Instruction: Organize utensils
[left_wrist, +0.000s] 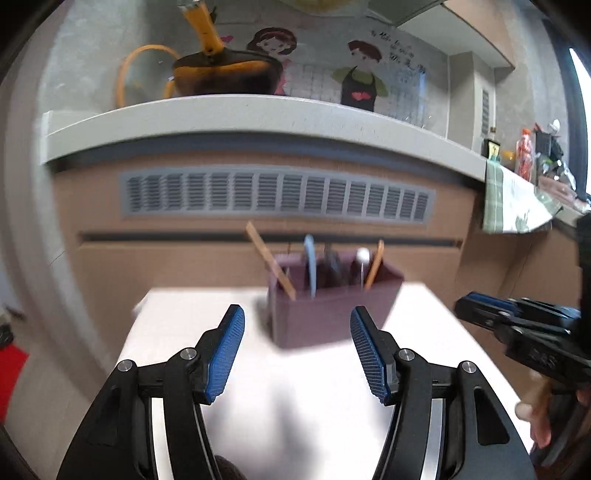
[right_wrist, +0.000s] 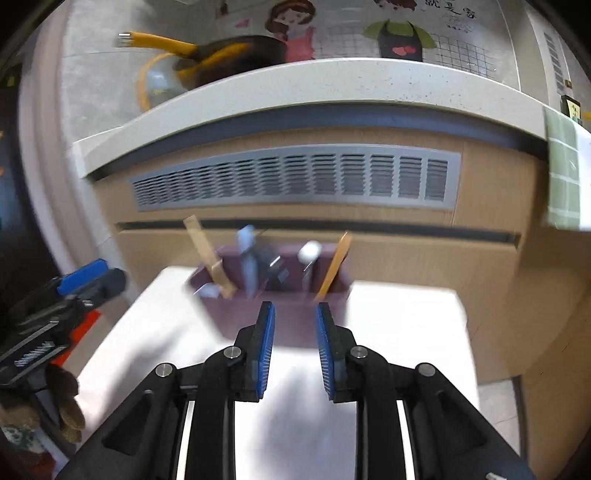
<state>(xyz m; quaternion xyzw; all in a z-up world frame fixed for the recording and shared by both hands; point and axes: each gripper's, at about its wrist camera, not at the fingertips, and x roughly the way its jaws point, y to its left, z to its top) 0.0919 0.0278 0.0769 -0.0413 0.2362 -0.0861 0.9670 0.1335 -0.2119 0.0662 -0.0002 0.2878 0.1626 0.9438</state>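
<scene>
Both grippers face a mauve utensil caddy (left_wrist: 332, 310) standing at twelve o'clock on a white table (left_wrist: 177, 332). The left gripper (left_wrist: 297, 350) has its jaws spread wide and empty; the right gripper (right_wrist: 295, 350) has its jaws parted more narrowly, also empty. Wooden spatulas (right_wrist: 207, 254), a blue handle (left_wrist: 310, 262) and a white-tipped tool (right_wrist: 309, 251) stand upright in the caddy. A sound approach would single out one handle, since they crowd together. Behind: a wooden cabinet with vent grille (right_wrist: 295, 181), a grey counter (left_wrist: 229, 110) and a dark pan (left_wrist: 225, 74) at eleven o'clock.
</scene>
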